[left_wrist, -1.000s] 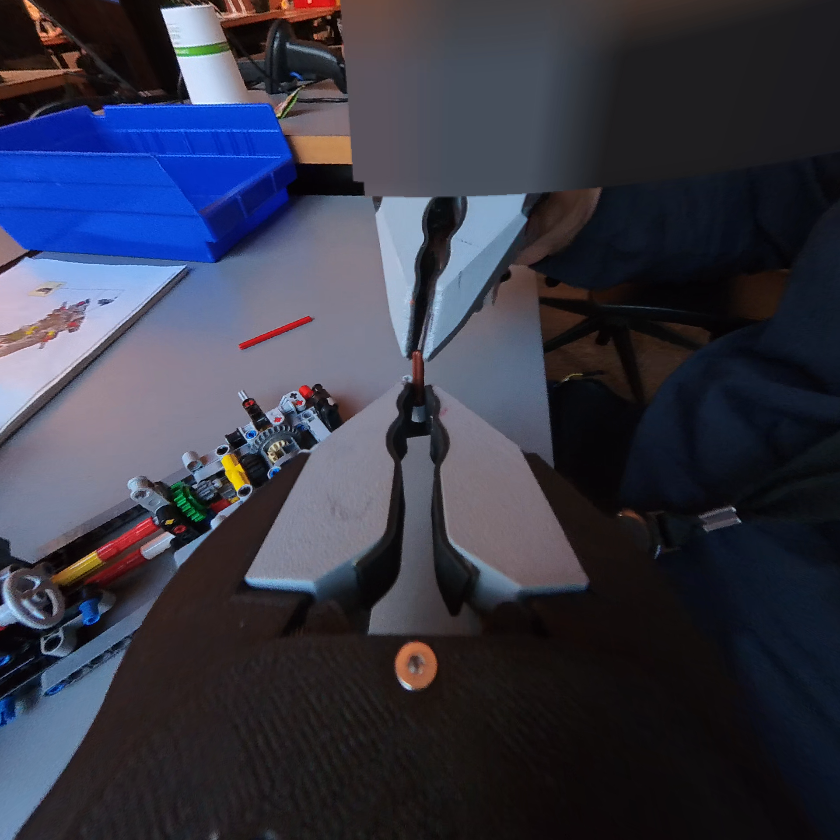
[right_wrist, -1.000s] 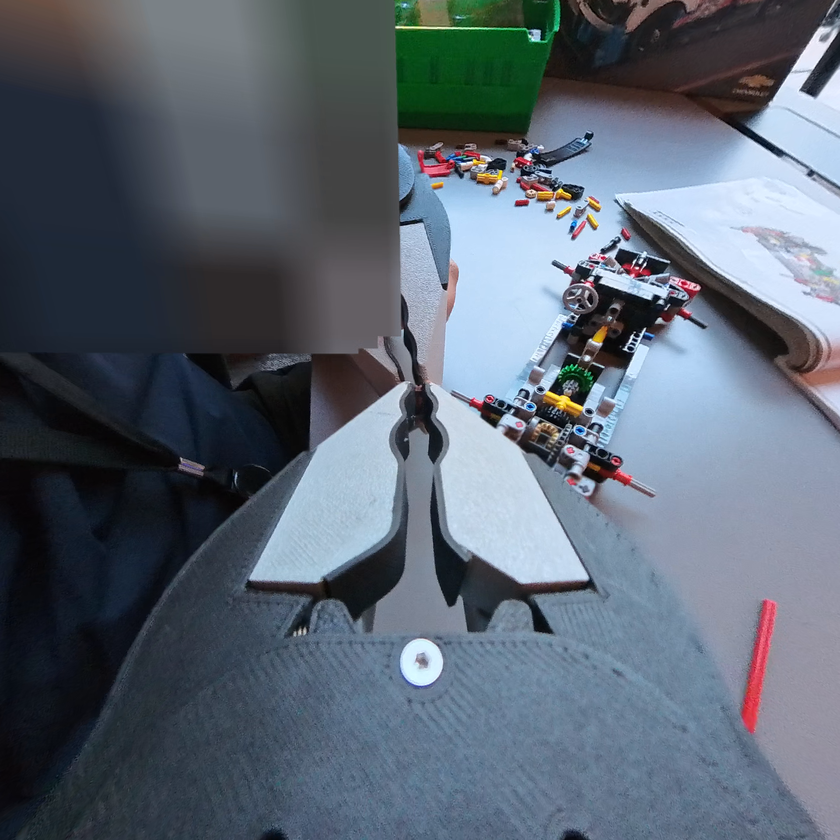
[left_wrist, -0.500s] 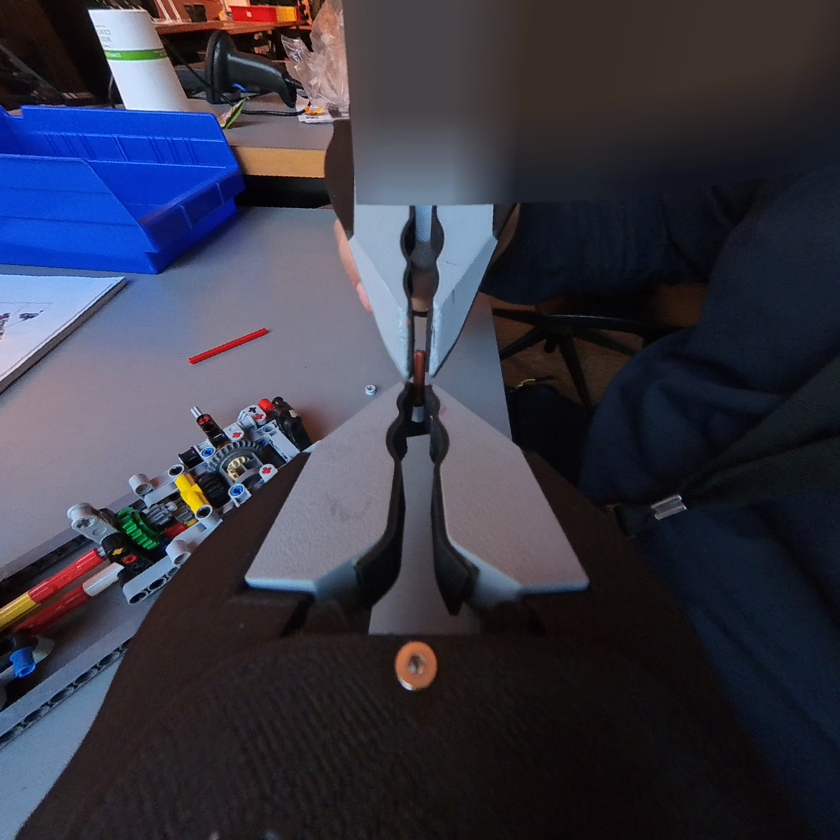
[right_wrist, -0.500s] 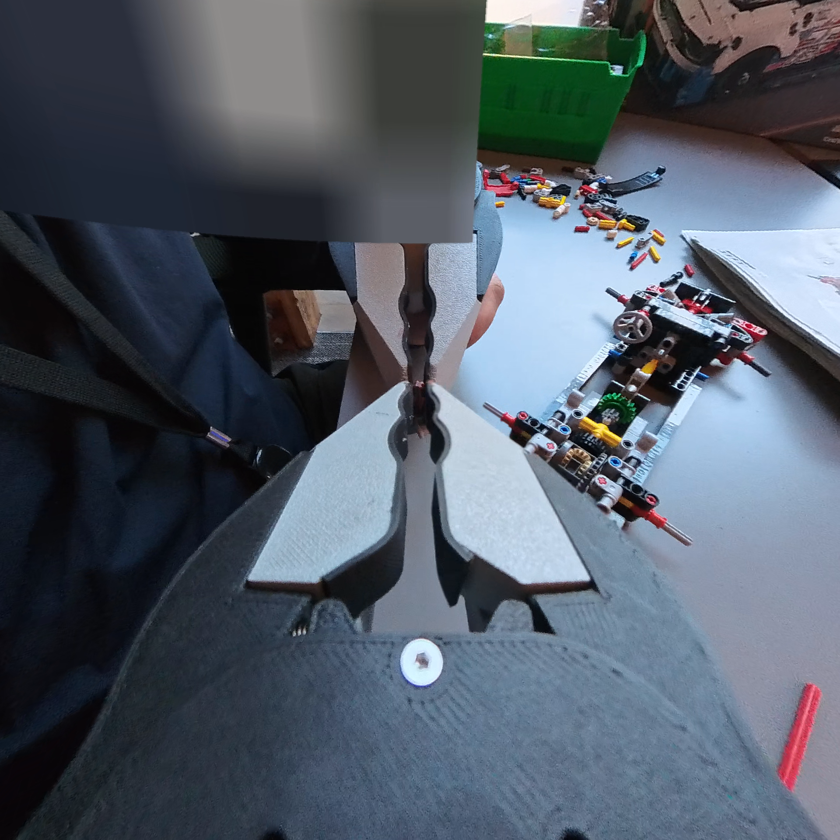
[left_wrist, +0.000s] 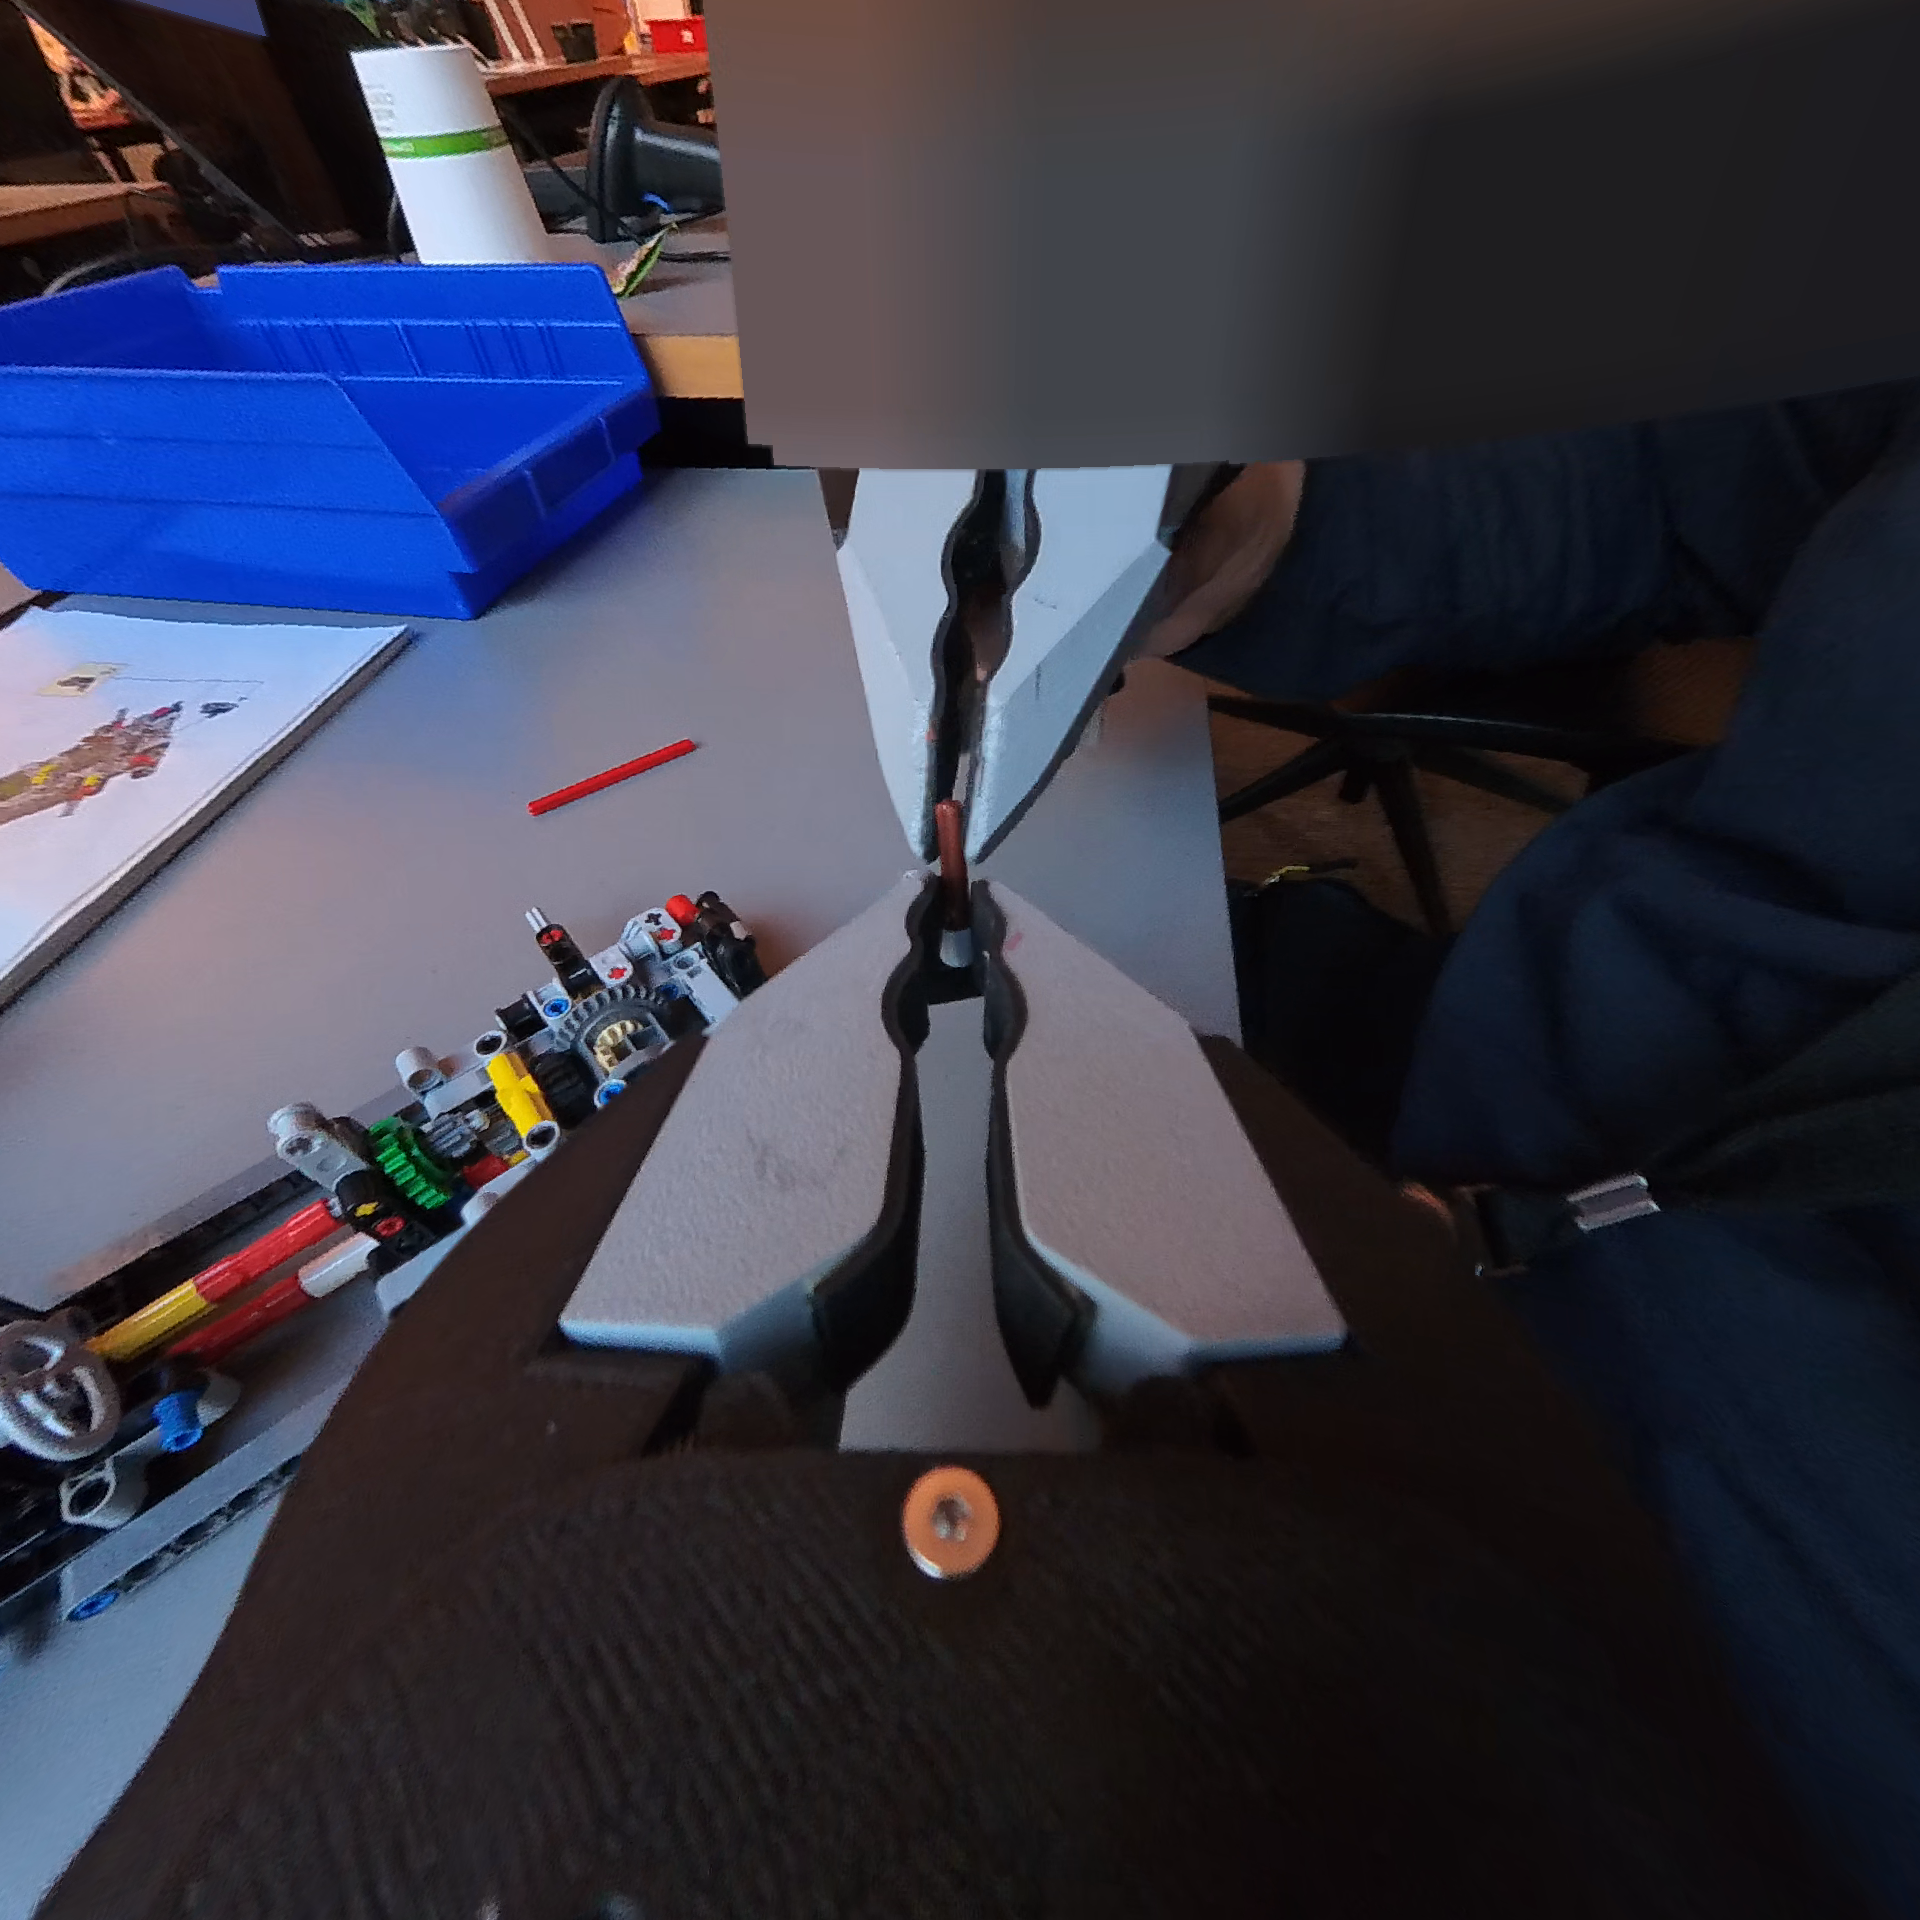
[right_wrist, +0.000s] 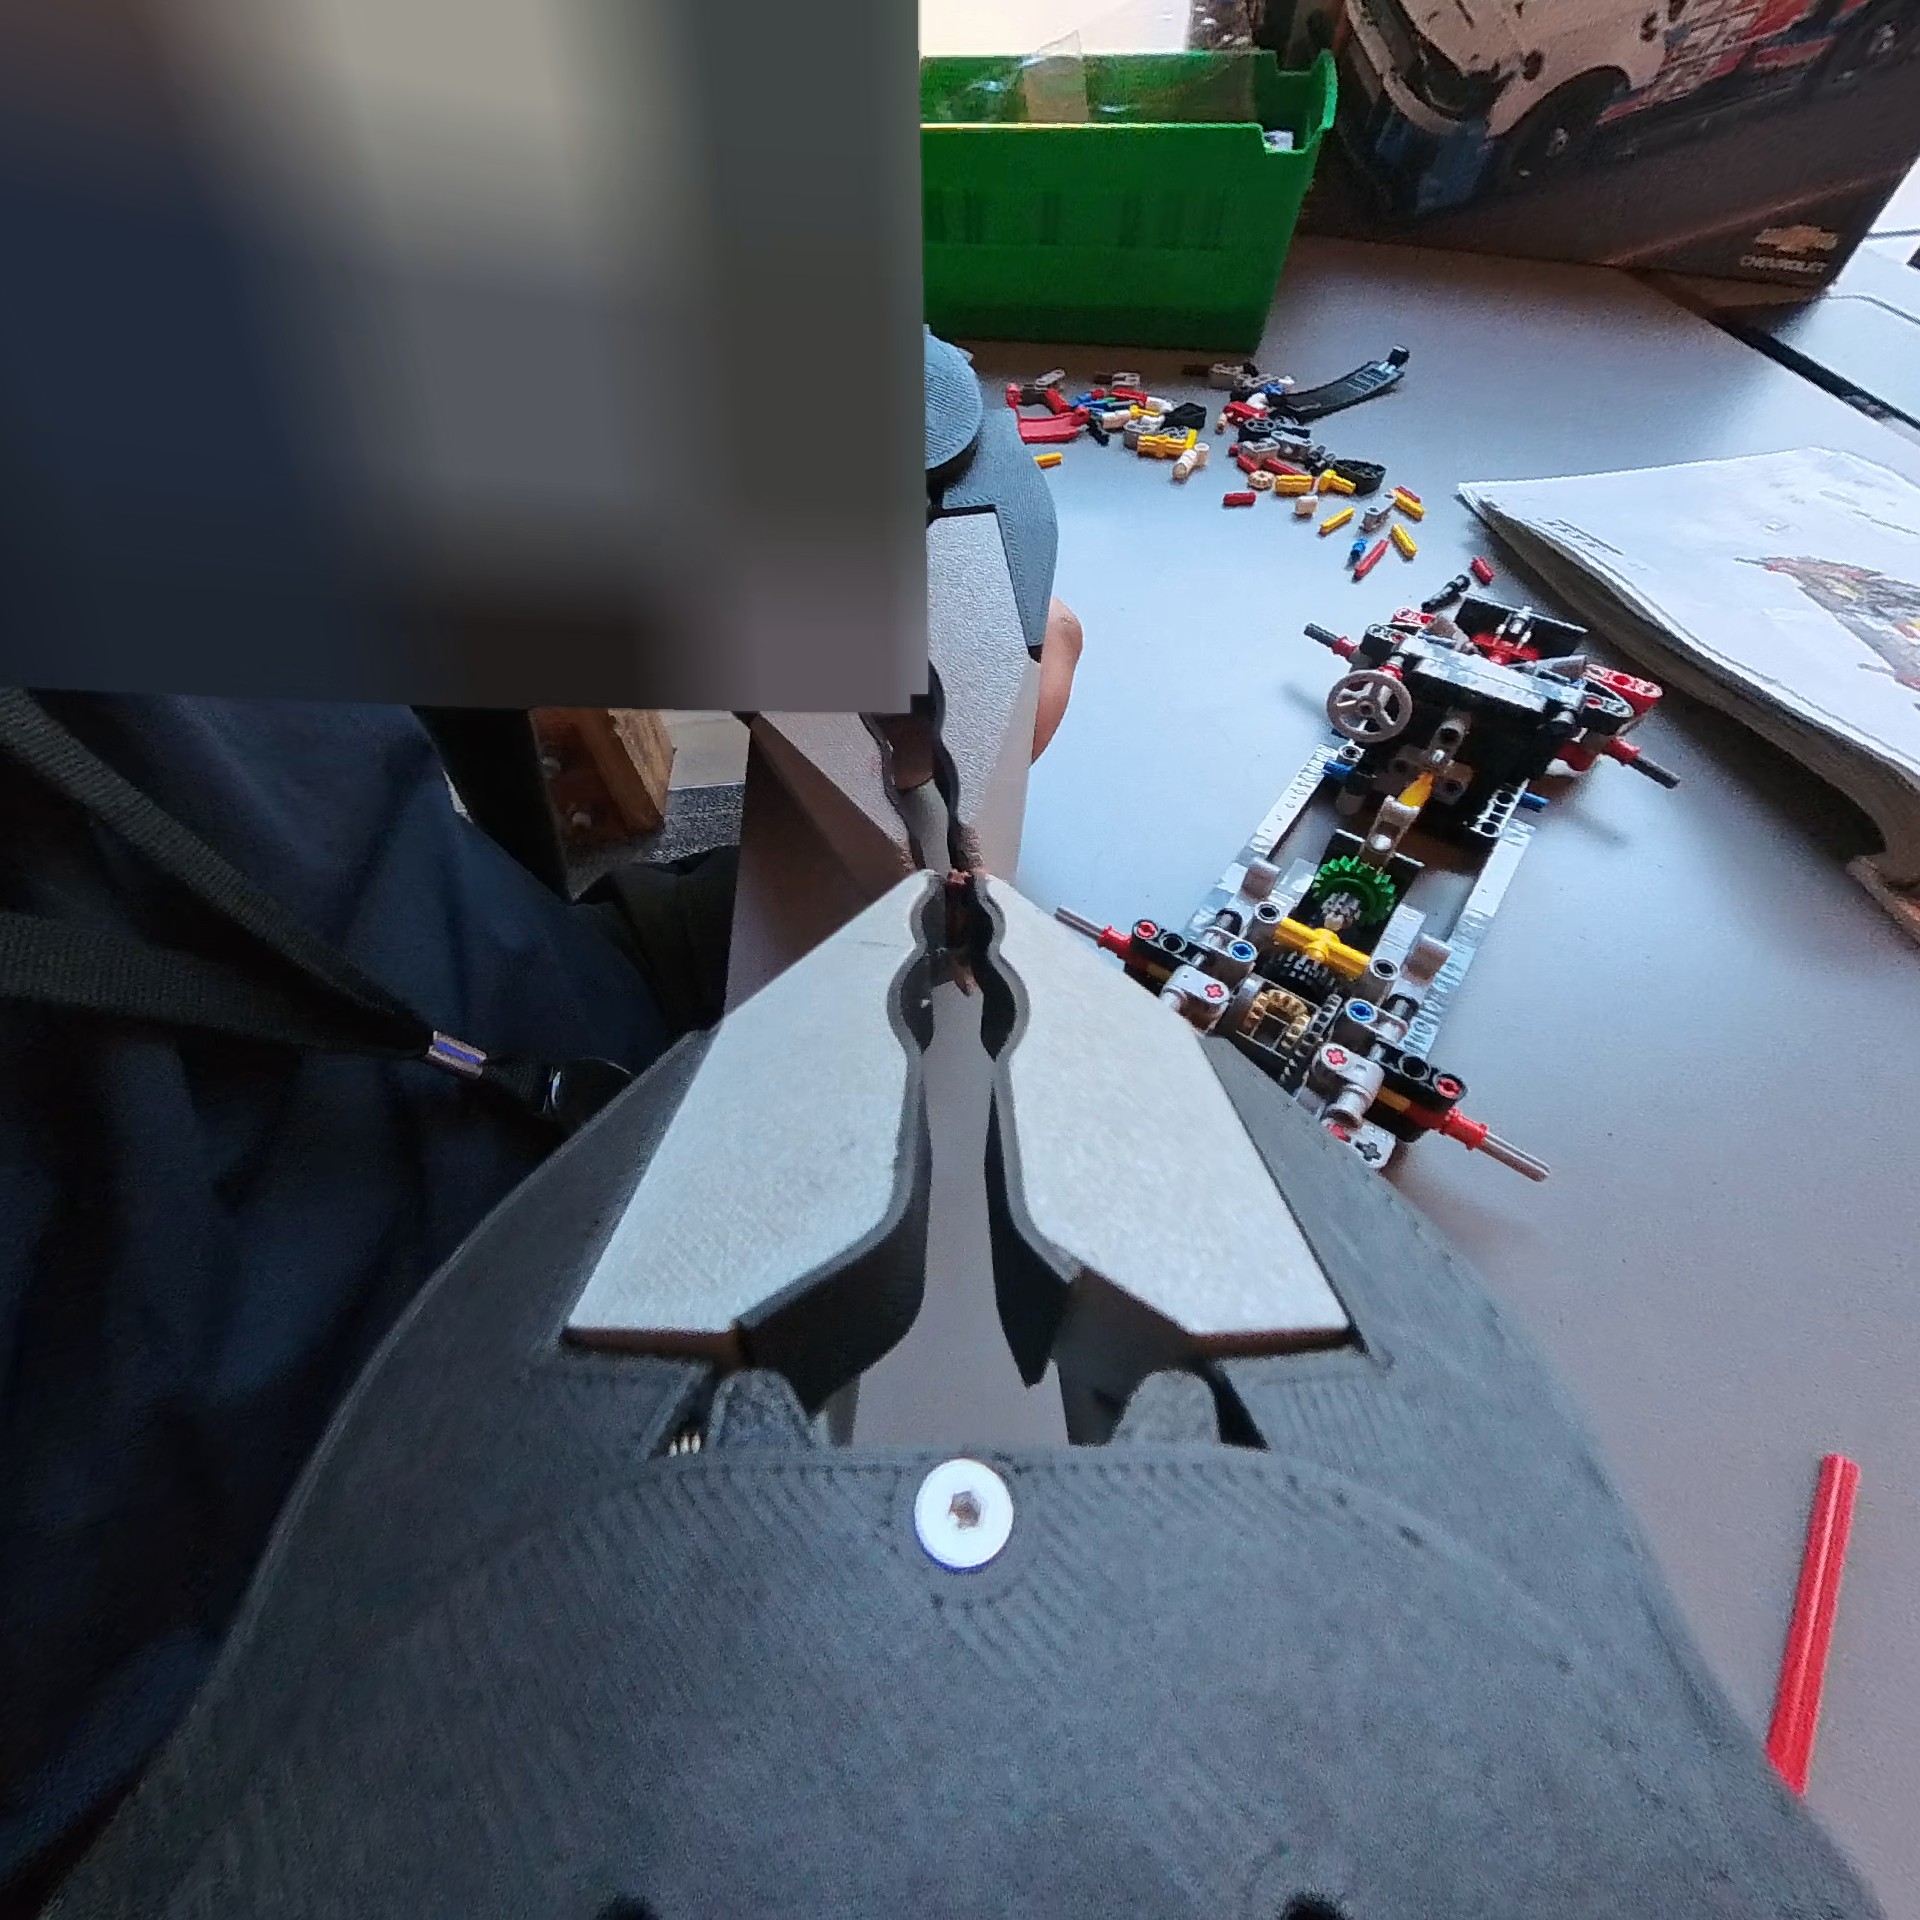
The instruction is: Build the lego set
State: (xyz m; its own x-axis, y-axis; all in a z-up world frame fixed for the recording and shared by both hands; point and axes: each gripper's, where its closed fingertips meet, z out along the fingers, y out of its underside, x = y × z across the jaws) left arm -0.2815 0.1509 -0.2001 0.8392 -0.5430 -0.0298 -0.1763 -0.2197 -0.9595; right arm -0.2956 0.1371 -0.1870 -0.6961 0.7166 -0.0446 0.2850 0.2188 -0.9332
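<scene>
In the left wrist view, a small brown axle (left_wrist: 949, 868) with a light grey bush on its near end is being pinched between the nearly closed fingertips of the left gripper (left_wrist: 951, 925), above the edge of the grey table (left_wrist: 416, 935). The axle's far end is being met by the right gripper (left_wrist: 954, 821), whose tips are narrowed around it; whether they press on it cannot be told here. One blue bin (left_wrist: 312, 436), one open instruction booklet (left_wrist: 156, 748), one loose red rod (left_wrist: 611, 777) and one part-built brick chassis (left_wrist: 499, 1101) are being shown.

In the right wrist view, the right gripper (right_wrist: 961, 914) is being held closed on the same dark axle (right_wrist: 961, 935), tip to tip with the left gripper. One green bin (right_wrist: 1101, 239), one printed carton (right_wrist: 1621, 145), one chassis (right_wrist: 1382, 904) and one scatter of small loose pieces (right_wrist: 1247, 436), too many to count, are being shown.
</scene>
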